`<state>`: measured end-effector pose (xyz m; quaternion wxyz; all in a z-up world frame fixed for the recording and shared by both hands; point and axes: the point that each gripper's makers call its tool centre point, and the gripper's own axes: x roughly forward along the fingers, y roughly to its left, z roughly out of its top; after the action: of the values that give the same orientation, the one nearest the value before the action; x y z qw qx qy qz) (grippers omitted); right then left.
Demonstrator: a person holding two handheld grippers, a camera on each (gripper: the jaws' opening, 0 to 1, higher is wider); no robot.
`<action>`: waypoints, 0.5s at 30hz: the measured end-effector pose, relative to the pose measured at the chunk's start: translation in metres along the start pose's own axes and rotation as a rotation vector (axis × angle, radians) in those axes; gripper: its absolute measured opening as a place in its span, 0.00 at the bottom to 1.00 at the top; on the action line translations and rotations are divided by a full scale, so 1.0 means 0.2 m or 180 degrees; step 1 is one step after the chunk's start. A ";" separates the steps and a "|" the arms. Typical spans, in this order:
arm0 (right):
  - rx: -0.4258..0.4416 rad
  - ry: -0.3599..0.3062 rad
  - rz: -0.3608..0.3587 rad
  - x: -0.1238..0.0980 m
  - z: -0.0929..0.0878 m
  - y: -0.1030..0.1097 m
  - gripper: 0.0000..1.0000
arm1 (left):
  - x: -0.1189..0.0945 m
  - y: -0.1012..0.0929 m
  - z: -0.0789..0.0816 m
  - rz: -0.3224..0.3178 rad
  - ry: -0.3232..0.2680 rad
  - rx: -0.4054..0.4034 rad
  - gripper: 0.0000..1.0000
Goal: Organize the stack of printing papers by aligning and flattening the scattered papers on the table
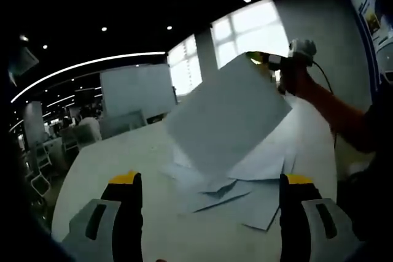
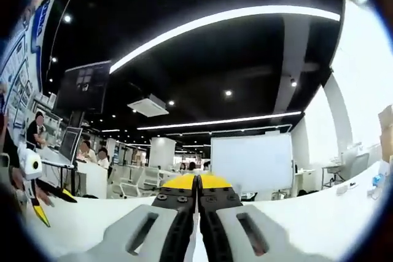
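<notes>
Our right tool [image 2: 198, 179] pinches one white printing sheet [image 1: 228, 115] aloft, ahead of our wide-spread left tool [image 1: 209, 182]; if it slips, it flutters onto the scattered white papers [image 1: 245, 191] across the pale counter [image 1: 110, 157], worsening the mess.

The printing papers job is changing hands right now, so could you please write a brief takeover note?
Left gripper: open, jaws wide apart, low over the table.
Right gripper: shut on a single sheet, holding it tilted in the air above the pile.
Scattered papers: lying askew and overlapping on the table.
Done: one sheet lifted.
Left: set it down, square the edges, flatten the stack.
</notes>
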<state>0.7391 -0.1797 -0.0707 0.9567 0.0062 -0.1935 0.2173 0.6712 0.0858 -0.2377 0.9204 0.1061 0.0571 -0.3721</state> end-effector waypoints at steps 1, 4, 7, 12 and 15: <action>-0.0038 -0.0016 0.0005 0.00 0.01 0.01 0.00 | 0.00 0.00 0.00 -0.0002 -0.0004 0.0001 0.95; -0.0094 -0.0059 0.0022 0.00 0.05 0.03 0.00 | 0.00 0.00 0.01 0.0002 -0.0004 0.0009 0.95; -0.0149 -0.0127 0.0026 0.00 0.10 0.04 0.00 | 0.00 0.01 0.01 0.0008 -0.0010 0.0004 0.95; -0.0203 -0.0235 0.0035 -0.01 0.18 0.06 0.00 | -0.01 0.01 0.00 0.0016 -0.0012 -0.0009 0.95; -0.0237 -0.0292 0.0026 -0.02 0.22 0.07 0.00 | 0.00 0.01 0.00 0.0012 -0.0008 -0.0012 0.95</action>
<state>0.7134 -0.1733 -0.0336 0.9455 -0.0202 -0.2451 0.2134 0.6718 0.0879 -0.2375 0.9213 0.1040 0.0564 -0.3704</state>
